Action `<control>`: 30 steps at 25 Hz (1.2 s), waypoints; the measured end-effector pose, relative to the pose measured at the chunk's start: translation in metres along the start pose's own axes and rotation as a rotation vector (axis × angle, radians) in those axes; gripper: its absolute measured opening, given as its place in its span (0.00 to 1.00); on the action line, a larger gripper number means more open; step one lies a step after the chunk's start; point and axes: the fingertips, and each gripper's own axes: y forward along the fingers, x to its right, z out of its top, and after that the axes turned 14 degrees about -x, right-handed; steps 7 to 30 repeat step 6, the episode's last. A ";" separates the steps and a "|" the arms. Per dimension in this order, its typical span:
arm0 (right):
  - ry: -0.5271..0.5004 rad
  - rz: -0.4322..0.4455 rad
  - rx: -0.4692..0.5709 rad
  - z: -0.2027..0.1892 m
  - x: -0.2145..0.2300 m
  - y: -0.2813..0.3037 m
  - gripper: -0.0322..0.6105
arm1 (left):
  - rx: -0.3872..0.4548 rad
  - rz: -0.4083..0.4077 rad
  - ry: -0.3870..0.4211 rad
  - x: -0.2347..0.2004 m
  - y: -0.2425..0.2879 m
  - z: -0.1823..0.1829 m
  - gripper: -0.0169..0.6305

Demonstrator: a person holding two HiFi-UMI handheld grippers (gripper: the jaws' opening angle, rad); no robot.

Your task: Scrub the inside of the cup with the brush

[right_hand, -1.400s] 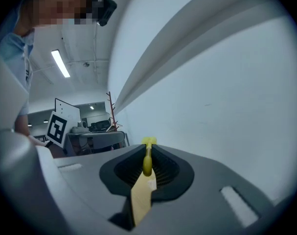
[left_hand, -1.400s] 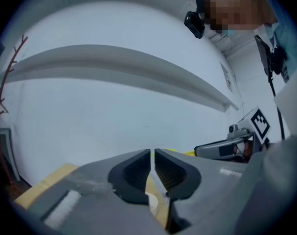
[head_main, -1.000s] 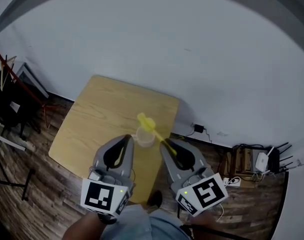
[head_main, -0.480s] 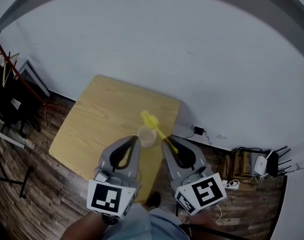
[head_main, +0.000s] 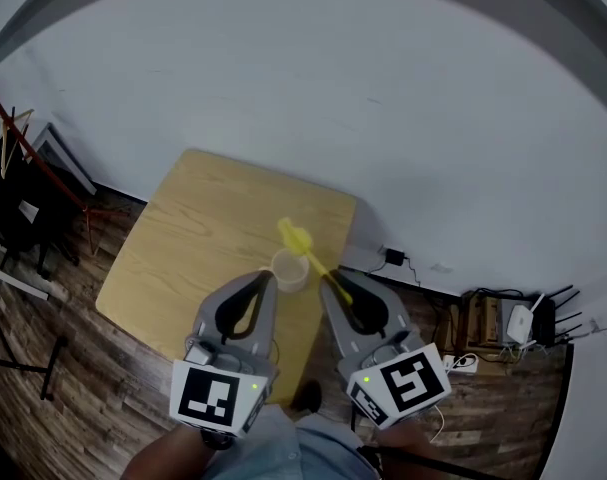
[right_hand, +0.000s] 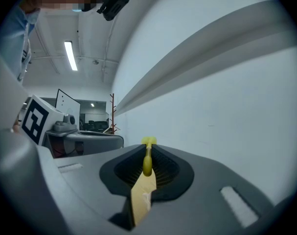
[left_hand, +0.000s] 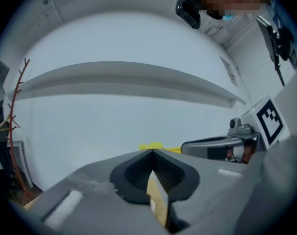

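Two grippers meet over the near right edge of the table point(head_main: 203, 228). The left gripper point(head_main: 271, 276) has its jaws fully together, tips at the near left rim of the clear cup point(head_main: 289, 269); whether they pinch its wall is unclear. The right gripper point(head_main: 326, 284) clamps the handle of the yellow brush point(head_main: 301, 244), whose head is by the cup's far rim.

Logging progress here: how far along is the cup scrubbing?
Done: left gripper pinches the clear plastic cup, right gripper clamps the yellow brush by its handle. In hand: brush head sits at the cup's rim. Remaining: working it around inside; no scrubbing shows yet.
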 end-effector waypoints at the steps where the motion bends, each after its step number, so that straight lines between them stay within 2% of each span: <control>1: 0.001 0.000 0.000 0.000 0.000 0.000 0.11 | -0.001 0.000 0.000 0.000 0.000 0.000 0.05; 30: 0.001 -0.003 -0.002 -0.004 0.001 -0.001 0.11 | -0.003 -0.005 0.002 0.002 0.001 -0.003 0.05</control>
